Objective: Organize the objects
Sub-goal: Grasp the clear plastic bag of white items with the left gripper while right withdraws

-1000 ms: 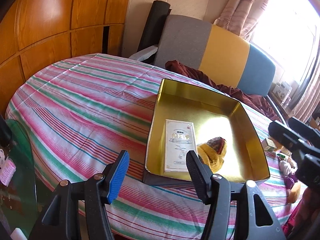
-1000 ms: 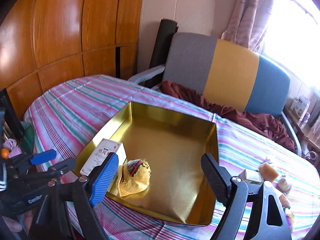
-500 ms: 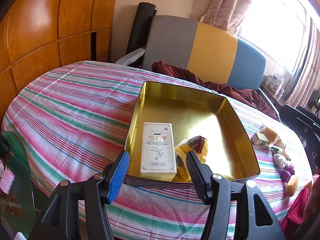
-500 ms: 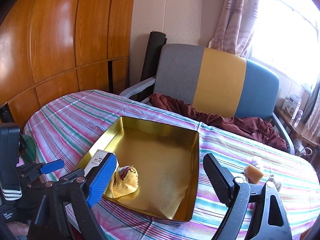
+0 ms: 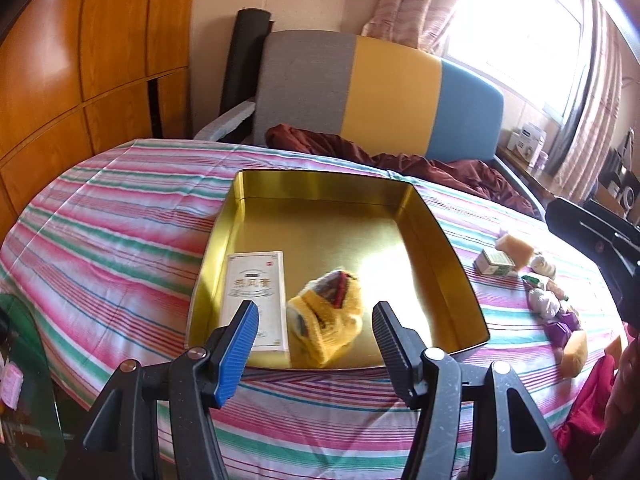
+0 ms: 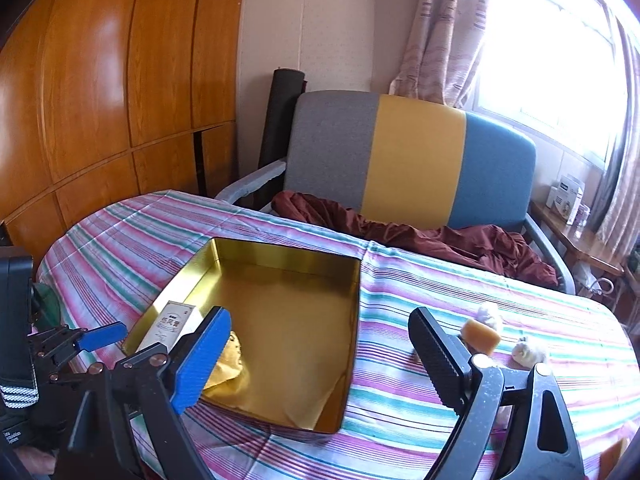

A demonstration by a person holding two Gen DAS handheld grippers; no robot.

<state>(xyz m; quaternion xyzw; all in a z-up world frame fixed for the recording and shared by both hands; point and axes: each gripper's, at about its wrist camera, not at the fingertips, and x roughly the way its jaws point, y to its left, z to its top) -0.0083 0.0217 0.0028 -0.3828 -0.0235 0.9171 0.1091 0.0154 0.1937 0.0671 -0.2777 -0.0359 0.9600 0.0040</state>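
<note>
A gold tin tray [image 5: 438,236] lies on the striped tablecloth [image 5: 112,248]. Inside it, near the front left, are a white printed box [image 5: 256,284] and a yellow knitted piece [image 5: 332,316]. My left gripper [image 5: 315,312] hovers above the tray's near edge, open and empty. My right gripper [image 6: 320,316] hangs over the tray's near right side [image 6: 352,360]. Its jaws are opening and nothing is between them. To the tray's right lie loose small items: an orange block [image 6: 480,334], a small green-white box [image 5: 494,262] and white fluffy pieces [image 6: 528,352].
A grey, yellow and blue armchair [image 5: 384,92] with a maroon cloth [image 5: 400,160] stands behind the table. Wooden wall panels [image 5: 80,60] fill the left. A glass side table [image 5: 24,360] sits low at the left, and a bright window [image 6: 552,40] is at the right.
Both grippers have drawn back and up from the tray, so it looks smaller and farther. The right gripper's jaws have spread wider. The left jaws keep the same gap.
</note>
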